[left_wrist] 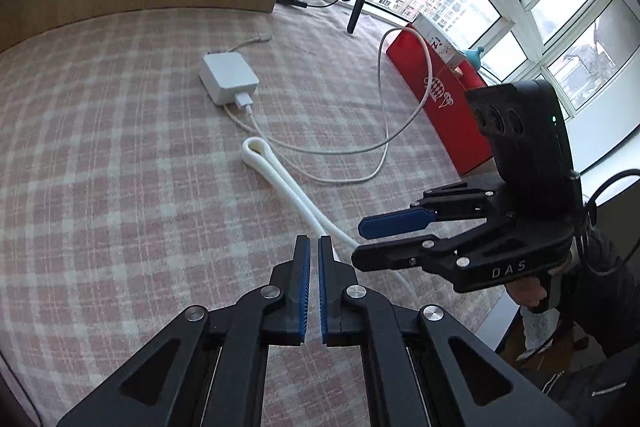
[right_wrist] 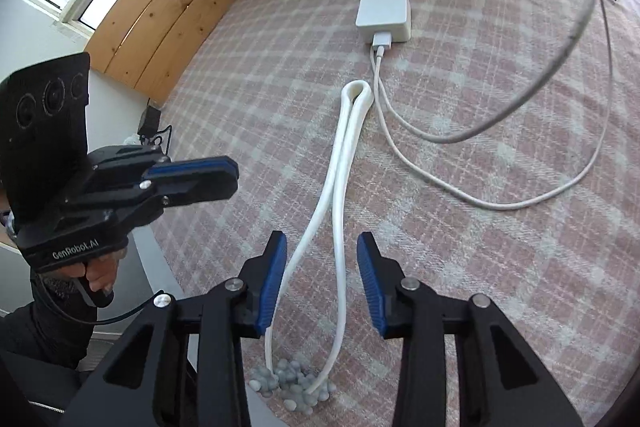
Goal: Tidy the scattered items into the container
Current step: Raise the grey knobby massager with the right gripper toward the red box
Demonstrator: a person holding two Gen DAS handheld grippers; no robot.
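checked bedspread (left_wrist: pixel 120 147): left gripper (left_wrist: pixel 314 247) jaws together, right gripper (right_wrist: pixel 322 247) jaws apart (astride strap (right_wrist: pixel 340 163)).

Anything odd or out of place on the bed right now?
Yes. The flat white folded strap runs down the pink plaid bedcover into a cluster of small grey beads at its near edge. The thin white charging cable from the white square power adapter sprawls in loose loops.

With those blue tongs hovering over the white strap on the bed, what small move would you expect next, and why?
Probably the right tongs close on the white strap. Their pads stand apart with both strands lying between them, untouched, while the left tongs are shut on nothing. The red bag waits nearby.
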